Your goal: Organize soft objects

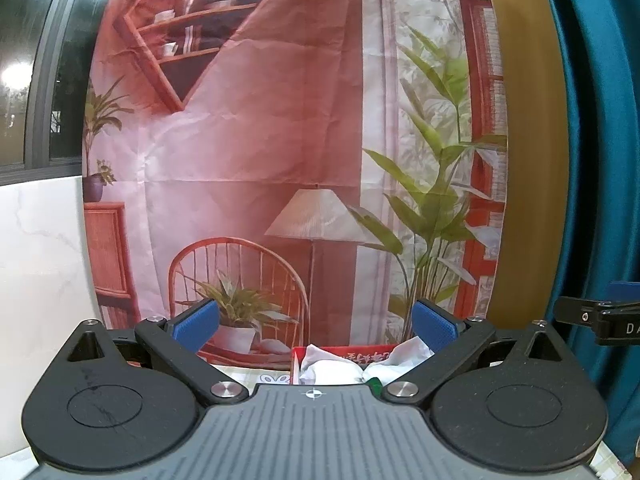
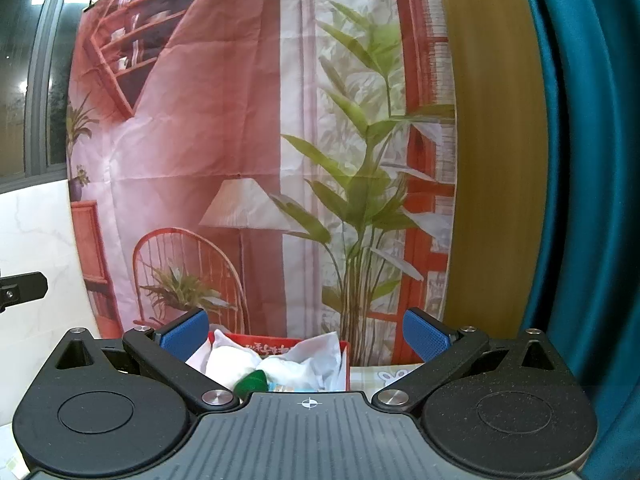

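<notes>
1. Several soft white cloth bundles (image 2: 230, 362) sit piled inside a red box with white writing on its wall (image 2: 276, 347). In the left wrist view the same red box (image 1: 340, 351) shows low in the middle, with the white bundles (image 1: 328, 368) poking over its rim.
2. One small round green thing (image 2: 252, 382) lies at the near side of the pile, touching the white bundles. Only a small bit of it (image 1: 375, 385) shows in the left wrist view, so I cannot tell what it is.
3. Crinkly white paper or plastic (image 2: 320, 350) sticks up on the right side of the box.
4. The box stands on a table with a pale checked cloth with a white bunny picture (image 2: 390, 376).
5. The right gripper (image 2: 306, 334) is spread wide, with nothing between its blue pads (image 2: 425, 335). It is held above the near edge of the box, not touching it.
6. The left gripper (image 1: 316, 326) is spread wide too, and its blue pads (image 1: 196, 326) grip nothing. It is also held in front of the box.
7. Behind the box hangs a big wrinkled cloth picture of a pink room with a chair, a lamp and green plants (image 2: 248, 152).
8. A teal curtain (image 2: 592, 160) hangs on the right of it, and a dark window (image 1: 36, 60) is on the left above a white marble wall (image 1: 40, 260).
</notes>
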Available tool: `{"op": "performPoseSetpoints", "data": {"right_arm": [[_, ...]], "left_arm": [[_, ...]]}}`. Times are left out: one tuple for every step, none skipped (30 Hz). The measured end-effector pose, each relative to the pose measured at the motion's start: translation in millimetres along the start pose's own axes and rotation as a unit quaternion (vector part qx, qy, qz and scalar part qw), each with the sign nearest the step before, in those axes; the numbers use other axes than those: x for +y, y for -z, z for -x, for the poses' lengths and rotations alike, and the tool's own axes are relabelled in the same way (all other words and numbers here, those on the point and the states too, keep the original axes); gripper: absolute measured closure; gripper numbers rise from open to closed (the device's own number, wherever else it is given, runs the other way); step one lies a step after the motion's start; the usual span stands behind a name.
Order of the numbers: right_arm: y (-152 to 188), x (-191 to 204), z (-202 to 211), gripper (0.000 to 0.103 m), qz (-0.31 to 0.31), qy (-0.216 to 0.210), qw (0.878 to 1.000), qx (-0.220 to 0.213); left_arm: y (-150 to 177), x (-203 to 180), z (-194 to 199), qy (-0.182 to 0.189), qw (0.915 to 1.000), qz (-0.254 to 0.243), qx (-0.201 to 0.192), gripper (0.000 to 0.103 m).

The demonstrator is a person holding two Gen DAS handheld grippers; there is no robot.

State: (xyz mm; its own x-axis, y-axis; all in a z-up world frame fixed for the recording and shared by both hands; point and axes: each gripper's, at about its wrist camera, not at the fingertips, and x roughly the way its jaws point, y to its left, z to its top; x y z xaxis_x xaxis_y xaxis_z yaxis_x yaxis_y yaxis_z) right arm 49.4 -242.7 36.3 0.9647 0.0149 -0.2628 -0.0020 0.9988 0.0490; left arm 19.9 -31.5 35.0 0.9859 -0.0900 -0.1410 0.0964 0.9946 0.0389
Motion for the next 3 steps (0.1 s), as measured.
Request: {"op": "performPoseSetpoints", "data": {"right_arm": [[0.0,-0.2,-0.3,0.0,0.001,0.0,1.0,0.0],[-0.4,-0.3,-0.7,0.0,0.0,0.001,1.0,0.0],[0.1,-0.1,-0.5,0.0,0.001,0.001,1.0,0.0]], "left_arm": [[0.2,0.2,-0.4,0.001,1.0,0.0,0.0,0.0],[0.5,0.4,-0.7,0.001,1.0,0.0,0.002,0.0],[0.8,0.4,-1.1,0.0,1.0,-0.001,0.003,0.0]]}}
